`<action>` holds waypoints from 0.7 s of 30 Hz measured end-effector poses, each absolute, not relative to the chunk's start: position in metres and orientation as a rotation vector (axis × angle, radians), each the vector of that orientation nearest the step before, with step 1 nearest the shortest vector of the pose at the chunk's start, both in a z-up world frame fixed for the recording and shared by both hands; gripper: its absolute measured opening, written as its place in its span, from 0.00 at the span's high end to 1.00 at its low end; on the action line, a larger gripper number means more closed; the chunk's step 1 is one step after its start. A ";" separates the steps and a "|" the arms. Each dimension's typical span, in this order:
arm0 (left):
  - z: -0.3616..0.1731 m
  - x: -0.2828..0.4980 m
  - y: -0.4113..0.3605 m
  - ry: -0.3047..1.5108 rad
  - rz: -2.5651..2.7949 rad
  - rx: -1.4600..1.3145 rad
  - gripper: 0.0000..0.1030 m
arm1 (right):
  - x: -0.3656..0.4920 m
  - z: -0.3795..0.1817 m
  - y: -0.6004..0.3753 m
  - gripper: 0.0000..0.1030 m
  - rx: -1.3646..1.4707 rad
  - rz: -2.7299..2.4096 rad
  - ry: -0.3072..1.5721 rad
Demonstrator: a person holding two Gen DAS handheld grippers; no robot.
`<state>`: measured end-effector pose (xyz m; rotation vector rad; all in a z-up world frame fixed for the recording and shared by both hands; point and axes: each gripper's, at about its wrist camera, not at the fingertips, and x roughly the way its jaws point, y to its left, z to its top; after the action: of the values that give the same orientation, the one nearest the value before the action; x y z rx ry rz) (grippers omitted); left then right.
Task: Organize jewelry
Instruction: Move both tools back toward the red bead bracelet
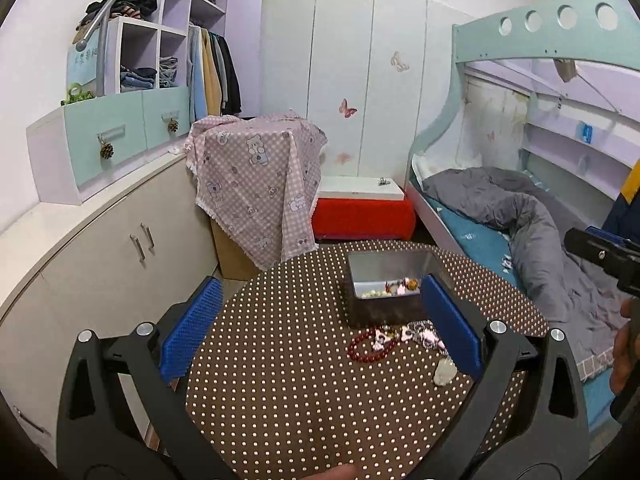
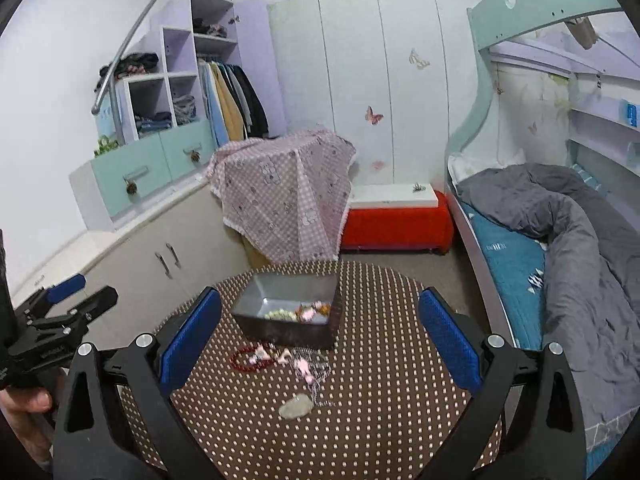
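No readable brand or label anywhere, just some tiny white print on the black body of the left tool that's too small to make out. Both grippers hang above a round table (image 2: 360, 420) with a brown polka-dot cloth, pointing slightly down at it. The left gripper (image 1: 320, 328) has its blue pads spread wide with nothing between them, same deal for the right gripper (image 2: 320, 340), wide apart and empty. In the right wrist view the left tool shows at the left edge with a thumb under it. The jewelry sits ahead of both: a grey metal tin (image 2: 288, 312) near the middle of the table has cream beads and some pink and orange bits piled inside. Just in front of the tin on the cloth lies a dark red bead bracelet (image 1: 370, 346), touching a tangle of pink-and-white charms (image 1: 420, 334). Closer to the cameras is a pale stone pendant (image 2: 296, 406), a bit apart from the tangle.
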<state>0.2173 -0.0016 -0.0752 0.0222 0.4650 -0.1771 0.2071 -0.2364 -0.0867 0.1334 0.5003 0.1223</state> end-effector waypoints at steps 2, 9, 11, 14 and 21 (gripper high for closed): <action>-0.081 0.218 -0.003 0.476 -0.177 0.037 0.06 | 0.208 -0.097 -0.233 0.08 0.127 0.125 0.527; -0.119 0.237 -0.011 0.563 -0.176 0.075 0.06 | 0.211 -0.126 -0.231 0.08 0.129 0.122 0.606; -0.131 0.246 -0.013 0.601 -0.176 0.077 0.06 | 0.213 -0.135 -0.231 0.08 0.130 0.127 0.631; -0.151 0.258 -0.016 0.649 -0.178 0.083 0.06 | 0.216 -0.149 -0.231 0.08 0.127 0.127 0.671; -0.190 0.296 -0.029 0.755 -0.192 0.126 0.10 | 0.225 -0.173 -0.236 0.08 0.128 0.121 0.741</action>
<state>0.2957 -0.0289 -0.1901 0.1257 0.7547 -0.1923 0.2251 -0.2360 -0.1734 0.1282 0.7413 0.1215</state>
